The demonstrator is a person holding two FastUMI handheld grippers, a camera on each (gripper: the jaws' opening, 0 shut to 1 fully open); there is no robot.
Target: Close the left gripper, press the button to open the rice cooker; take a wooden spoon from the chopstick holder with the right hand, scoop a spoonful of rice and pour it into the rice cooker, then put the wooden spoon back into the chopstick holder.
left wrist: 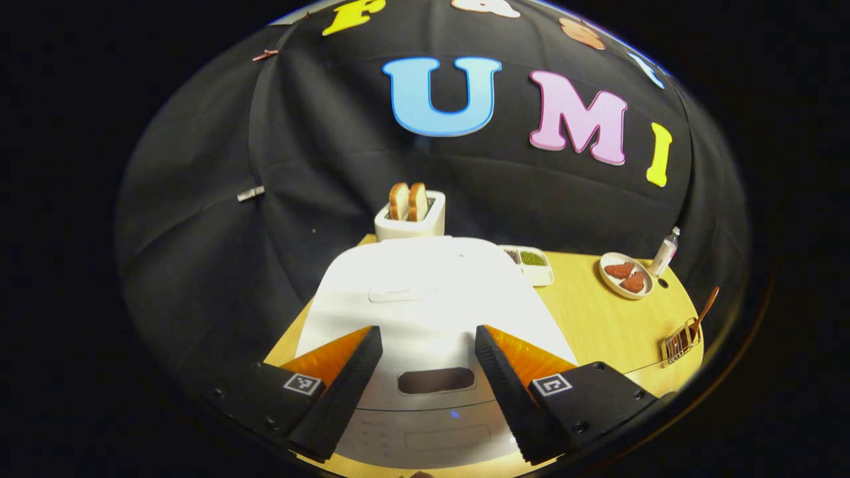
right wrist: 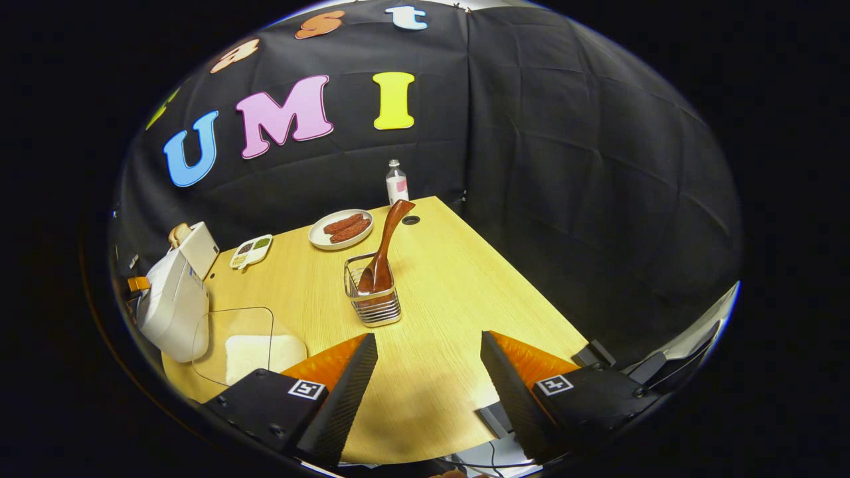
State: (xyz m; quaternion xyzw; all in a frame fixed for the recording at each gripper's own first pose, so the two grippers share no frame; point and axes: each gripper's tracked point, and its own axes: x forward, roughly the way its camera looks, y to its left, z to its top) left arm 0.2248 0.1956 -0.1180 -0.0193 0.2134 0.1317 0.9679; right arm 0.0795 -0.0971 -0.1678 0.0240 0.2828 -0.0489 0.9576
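The white rice cooker [left wrist: 431,299] fills the centre of the left gripper view with its lid down. Its dark oval button [left wrist: 436,380] lies low between the fingers of my left gripper [left wrist: 427,332], which is open and hovers just above the cooker. In the right gripper view, the wooden spoon [right wrist: 385,249] stands tilted in the wire chopstick holder [right wrist: 373,299] mid-table. My right gripper [right wrist: 428,337] is open and empty, a short way in front of the holder. A clear container of rice [right wrist: 249,345] sits to the left, beside the rice cooker [right wrist: 174,302].
A toaster [left wrist: 410,216] with bread stands behind the cooker. A seasoning tray [right wrist: 252,251], a plate of sausages [right wrist: 340,229] and a small bottle [right wrist: 396,182] line the table's far side. The table edge [right wrist: 531,292] drops off to the right.
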